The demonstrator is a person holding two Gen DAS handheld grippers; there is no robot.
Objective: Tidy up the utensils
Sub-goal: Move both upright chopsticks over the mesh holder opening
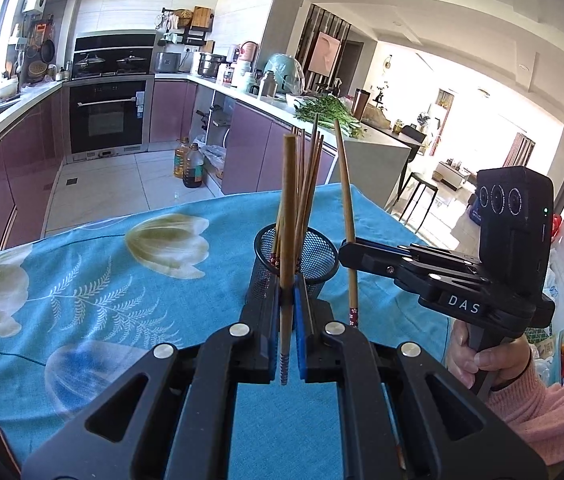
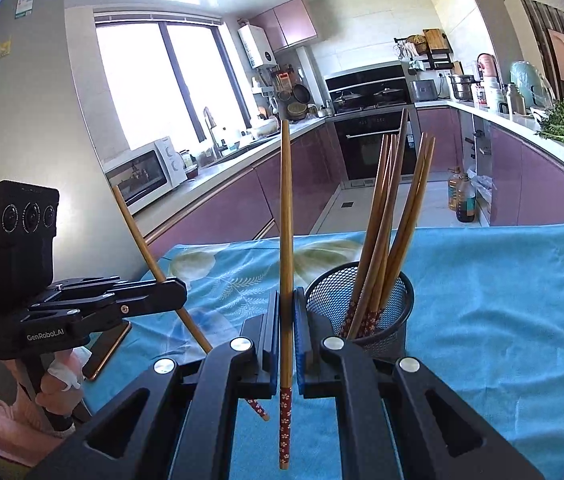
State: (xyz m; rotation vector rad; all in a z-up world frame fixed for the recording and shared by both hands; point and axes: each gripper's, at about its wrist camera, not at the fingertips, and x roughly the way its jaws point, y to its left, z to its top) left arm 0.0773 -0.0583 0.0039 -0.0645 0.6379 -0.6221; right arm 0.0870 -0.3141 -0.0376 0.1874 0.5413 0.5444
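So the left gripper (image 1: 288, 300), black with blue pads, has its jaws clamped on a single light wooden chopstick (image 1: 289, 216), held pretty much upright with its ridged tip poking down below the pads. Right behind it sits a black wire-mesh cup (image 1: 320, 258) on the tabletop (image 1: 94, 280), which is covered in a blue cloth with pale tulip prints, and the cup has a bunch of brown chopsticks (image 1: 309, 184) leaning in it. Over on the right, the right gripper (image 1: 348, 250) pinches another wooden chopstick (image 1: 345, 200), the one with a red flowery end, standing just beside the cup's rim. A hand (image 1: 482, 356) in a pink sleeve grips its handle.
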